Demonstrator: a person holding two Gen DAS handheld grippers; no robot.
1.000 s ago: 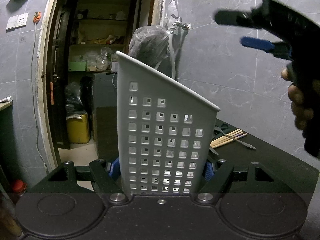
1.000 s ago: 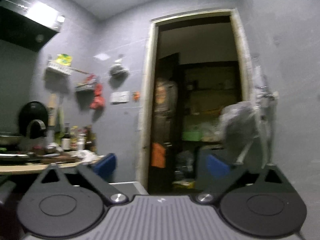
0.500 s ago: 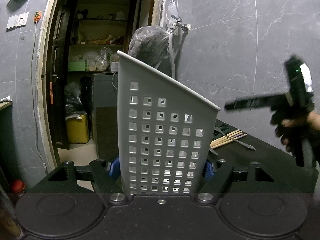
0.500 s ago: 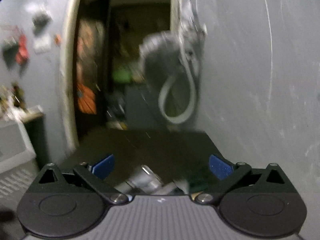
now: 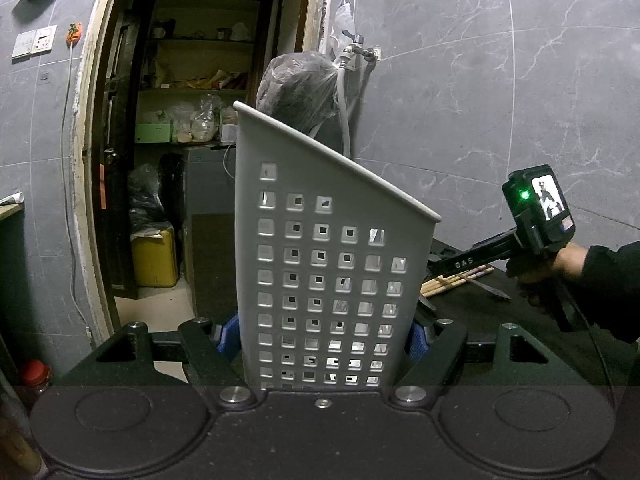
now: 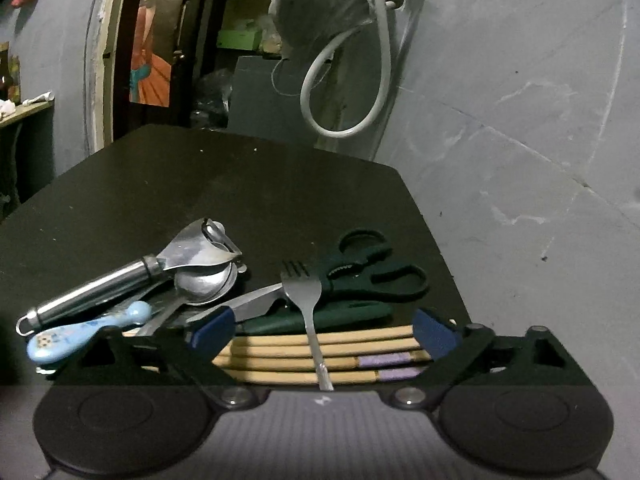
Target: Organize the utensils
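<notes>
Left tongs [image 5: 326,334] clenched on the perforated grey caddy [image 5: 328,264], upright with mouth up, ready to receive. Right tongs [image 6: 322,330] spread wide, holding nothing, low over the pile on the black table [image 6: 240,184]. Fork [image 6: 306,304] lies between the fingers atop the chopsticks [image 6: 320,356]: long axis toward me, tines pointing away. Chopsticks run crosswise. Likely the fork goes first.

Matt plastic caddy [image 5: 332,280]; seemingly wooden chopsticks [image 6: 320,354].
</notes>
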